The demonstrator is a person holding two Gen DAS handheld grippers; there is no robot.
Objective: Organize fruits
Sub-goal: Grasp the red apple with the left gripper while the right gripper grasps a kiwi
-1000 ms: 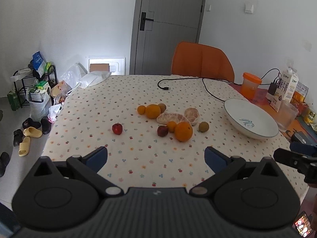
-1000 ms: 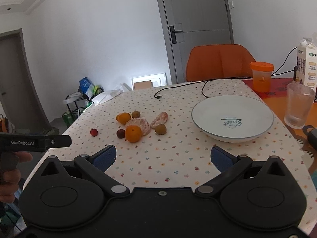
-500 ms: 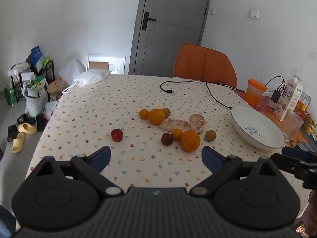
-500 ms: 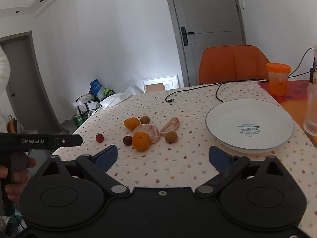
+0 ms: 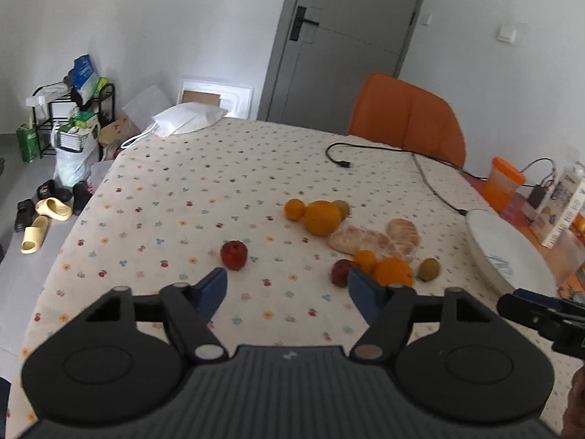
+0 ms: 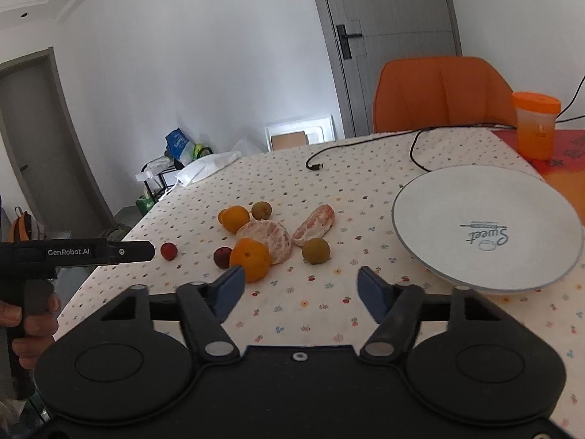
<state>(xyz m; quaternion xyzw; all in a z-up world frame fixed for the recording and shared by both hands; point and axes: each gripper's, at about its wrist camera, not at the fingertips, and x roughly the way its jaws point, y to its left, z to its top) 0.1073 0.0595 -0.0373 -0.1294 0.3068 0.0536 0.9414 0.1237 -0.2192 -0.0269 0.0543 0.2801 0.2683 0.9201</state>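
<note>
Both grippers have closed in on the fruit over the last second: the pile looks larger in both wrist views than it did a moment ago, and the jaw gaps look a little narrower than before. The left gripper (image 5: 287, 291) is spread and empty, low over the table (image 5: 175, 190), with the red fruit (image 5: 234, 254) just ahead of its left finger. The right gripper (image 6: 298, 289) is also spread and empty; the big orange (image 6: 250, 259) sits just beyond its left finger.

Nothing has been moved yet — all the fruit lies on the cloth in a loose cluster: a second orange (image 6: 234, 218), two peeled halves (image 6: 268, 235), a dark plum (image 6: 222, 256) and a green fruit (image 6: 316, 250). The red one sits apart, to the left. The plate (image 6: 431, 219) on the right is bare.

This reads as the end of the approach — a first pick seems near, probably the red fruit for the left and the orange for the right, with the plate as the likely destination.
</note>
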